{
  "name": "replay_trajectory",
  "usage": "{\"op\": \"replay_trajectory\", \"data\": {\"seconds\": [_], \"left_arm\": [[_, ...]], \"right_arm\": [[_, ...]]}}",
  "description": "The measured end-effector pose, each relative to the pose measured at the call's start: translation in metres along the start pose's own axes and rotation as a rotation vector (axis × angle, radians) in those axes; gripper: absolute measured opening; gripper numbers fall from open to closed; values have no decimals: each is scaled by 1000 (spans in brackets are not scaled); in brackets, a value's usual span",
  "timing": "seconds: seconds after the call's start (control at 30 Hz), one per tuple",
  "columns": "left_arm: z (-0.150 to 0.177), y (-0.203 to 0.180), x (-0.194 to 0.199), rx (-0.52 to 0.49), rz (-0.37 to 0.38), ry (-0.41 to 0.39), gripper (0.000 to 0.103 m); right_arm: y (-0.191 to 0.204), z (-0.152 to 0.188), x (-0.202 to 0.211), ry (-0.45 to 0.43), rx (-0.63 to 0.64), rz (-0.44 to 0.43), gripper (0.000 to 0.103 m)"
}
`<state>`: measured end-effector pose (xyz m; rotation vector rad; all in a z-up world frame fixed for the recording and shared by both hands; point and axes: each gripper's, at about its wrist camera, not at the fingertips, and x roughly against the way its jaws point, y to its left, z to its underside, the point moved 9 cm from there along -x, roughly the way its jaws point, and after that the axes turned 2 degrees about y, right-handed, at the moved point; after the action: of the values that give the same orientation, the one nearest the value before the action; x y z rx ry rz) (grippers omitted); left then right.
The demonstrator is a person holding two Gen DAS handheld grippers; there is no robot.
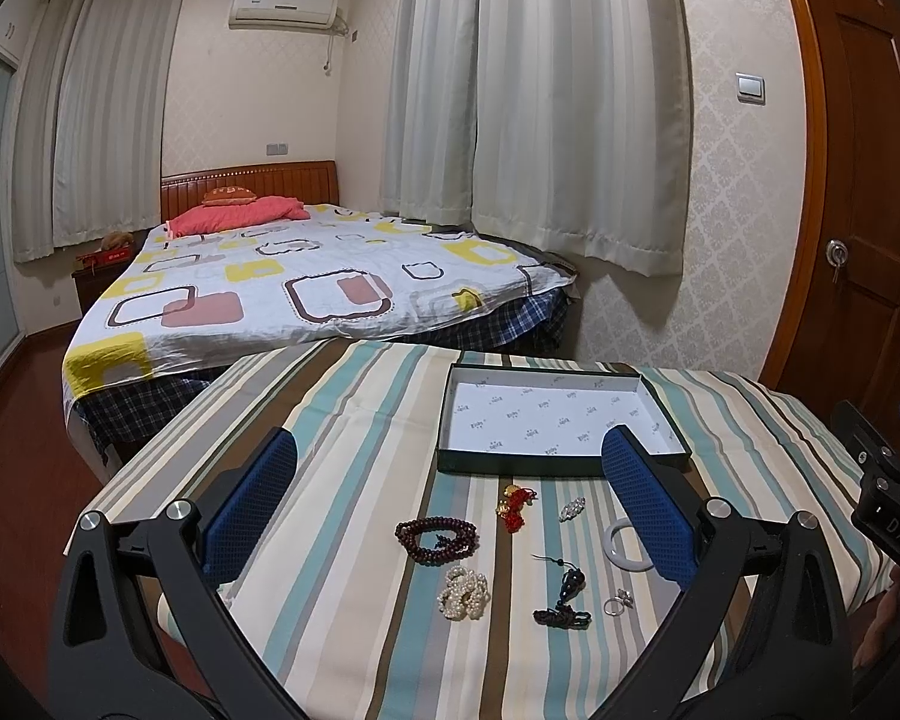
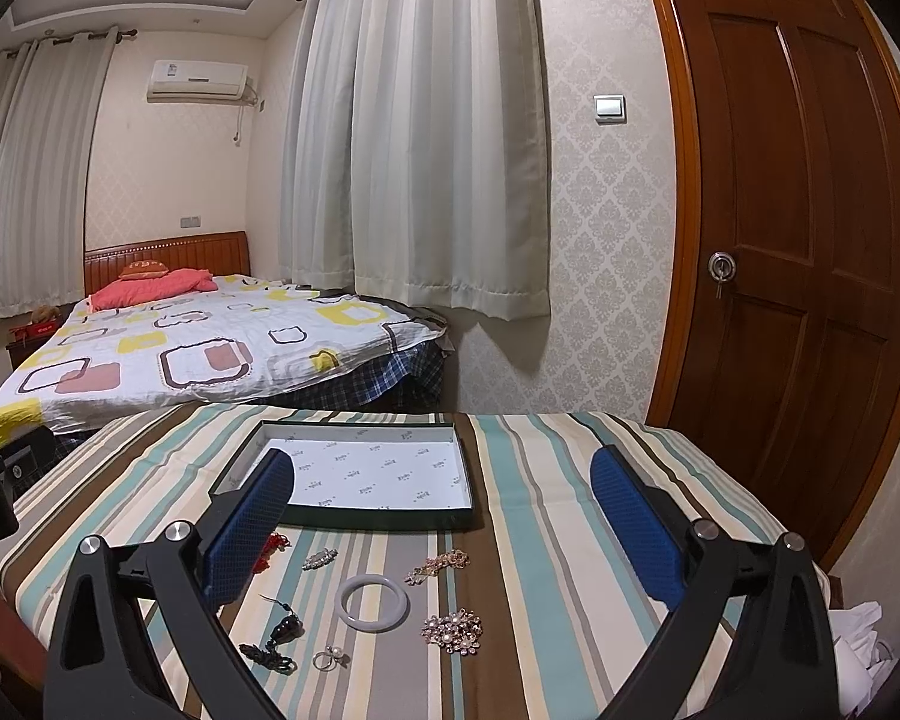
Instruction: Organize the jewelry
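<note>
- The left claw (image 1: pixel 450 480) hangs above the near part of the worktop (image 1: pixel 342 420), its blue pads spread wide with nothing between them.
- The right claw (image 2: pixel 444 492) hangs likewise over the striped cloth, jaws wide apart and holding nothing.
- A shallow dark-rimmed box (image 1: pixel 561 465) with a white printed lining sits on the far middle of the worktop, with nothing inside it.
- All the jewelry lies loose on the cloth, on the near side of the box.
- In the left wrist view, a dark red bead bracelet (image 1: pixel 437 537) lies left of centre, with a cluster of pearls (image 1: pixel 463 594) just nearer.
- A red and gold knotted charm (image 1: pixel 515 504) lies close to the box's near edge, and a small silver brooch (image 1: pixel 572 509) sits to its right.
- A dark corded pendant (image 1: pixel 564 597) lies near the front, with a small ring (image 1: pixel 617 603) just to its right.
- A white bangle (image 2: pixel 372 603) lies flat in the middle of the right wrist view; the left claw's right pad partly hides it in the other view.
- Right of the bangle lie a gold-toned linked piece (image 2: pixel 438 567), farther off, and a gold flower brooch with pearls (image 2: pixel 453 630), nearer.
- Beyond the worktop stand a bed (image 1: pixel 306 294) with a patterned cover, pale curtains (image 1: pixel 540 96) and a brown wooden door (image 2: pixel 810 240) on the right.
</note>
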<state>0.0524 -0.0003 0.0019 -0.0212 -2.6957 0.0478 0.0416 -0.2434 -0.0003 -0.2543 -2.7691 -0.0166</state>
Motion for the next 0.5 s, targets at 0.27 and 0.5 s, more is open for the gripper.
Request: {"op": "replay_trajectory", "data": {"seconds": [0.27, 0.5], "left_arm": [[0, -1, 1, 0, 0, 0, 99], [0, -2, 1, 1, 1, -2, 99]], "right_arm": [[0, 1, 0, 0, 0, 0, 97], [1, 2, 0, -1, -1, 0, 97]]}}
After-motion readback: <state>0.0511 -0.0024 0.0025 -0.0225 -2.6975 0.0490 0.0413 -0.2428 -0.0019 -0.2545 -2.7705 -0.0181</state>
